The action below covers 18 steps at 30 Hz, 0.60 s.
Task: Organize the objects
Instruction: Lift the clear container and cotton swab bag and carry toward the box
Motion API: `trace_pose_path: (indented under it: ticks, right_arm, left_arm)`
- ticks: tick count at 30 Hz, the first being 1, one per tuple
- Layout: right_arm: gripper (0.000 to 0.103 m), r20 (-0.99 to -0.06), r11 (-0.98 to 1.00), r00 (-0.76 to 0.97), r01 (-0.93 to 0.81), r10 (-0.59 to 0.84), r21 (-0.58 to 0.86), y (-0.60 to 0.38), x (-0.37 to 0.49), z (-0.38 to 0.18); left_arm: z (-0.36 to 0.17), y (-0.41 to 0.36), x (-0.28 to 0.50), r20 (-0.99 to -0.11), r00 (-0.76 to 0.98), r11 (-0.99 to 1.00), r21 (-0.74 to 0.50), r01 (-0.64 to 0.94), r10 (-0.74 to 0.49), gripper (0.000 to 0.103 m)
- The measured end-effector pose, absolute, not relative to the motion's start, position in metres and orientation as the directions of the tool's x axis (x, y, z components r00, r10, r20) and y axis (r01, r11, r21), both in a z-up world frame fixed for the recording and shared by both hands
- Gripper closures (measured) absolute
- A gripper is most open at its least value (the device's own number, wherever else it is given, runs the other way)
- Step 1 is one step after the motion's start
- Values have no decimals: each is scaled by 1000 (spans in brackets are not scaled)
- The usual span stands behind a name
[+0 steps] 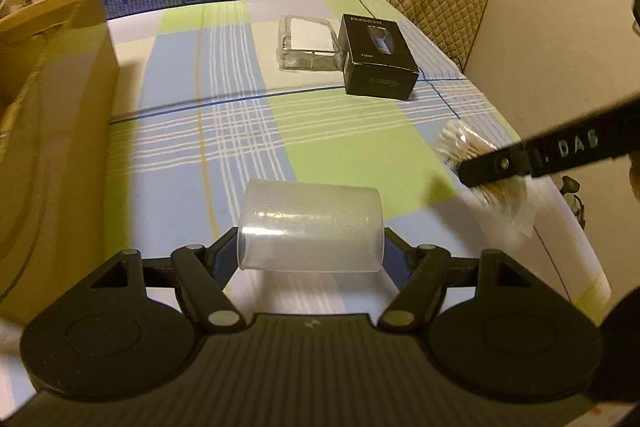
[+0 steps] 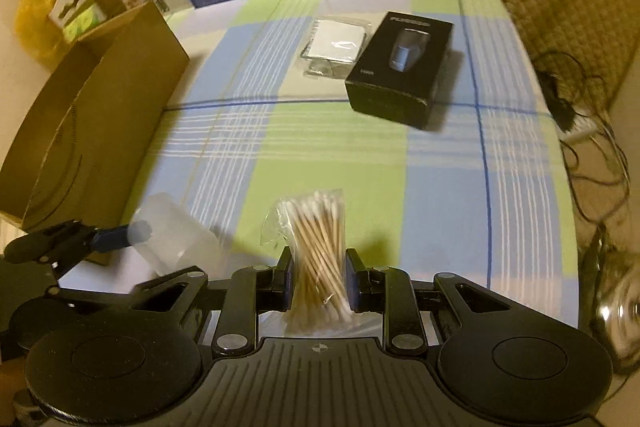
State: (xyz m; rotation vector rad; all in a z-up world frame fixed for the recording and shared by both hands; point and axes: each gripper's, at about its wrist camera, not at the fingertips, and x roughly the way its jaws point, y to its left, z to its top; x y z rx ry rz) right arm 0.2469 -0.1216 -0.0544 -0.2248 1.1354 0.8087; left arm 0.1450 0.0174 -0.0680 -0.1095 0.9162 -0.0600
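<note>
The left gripper (image 1: 310, 247) clamped a translucent plastic cup (image 1: 310, 227) and the right gripper (image 2: 318, 279) a bag of cotton swabs (image 2: 318, 255), both near the table's (image 2: 360, 167) front edge. A black box (image 2: 402, 67) and clear case (image 2: 334, 45) were left mid-table, unsorted.

Dim, warm yellow indoor light, w/ grainy noise. Black box (image 2: 401, 67) throws a soft shadow to its right. Cotton swab bag (image 1: 486, 171) near it is motion-blurred in left view, sharp in right. Fisheye bends desk (image 2: 360, 155) edges; corners vignette black.
</note>
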Motion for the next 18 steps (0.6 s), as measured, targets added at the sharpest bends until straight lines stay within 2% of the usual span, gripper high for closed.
trace_pose_path:
  ticks: [18]
  right_arm:
    - [81,-775,764,315,-566,548,310,-176,135,-13]
  left_arm:
    - [-16,23,47,-760,645,995,-97,5,-78,35]
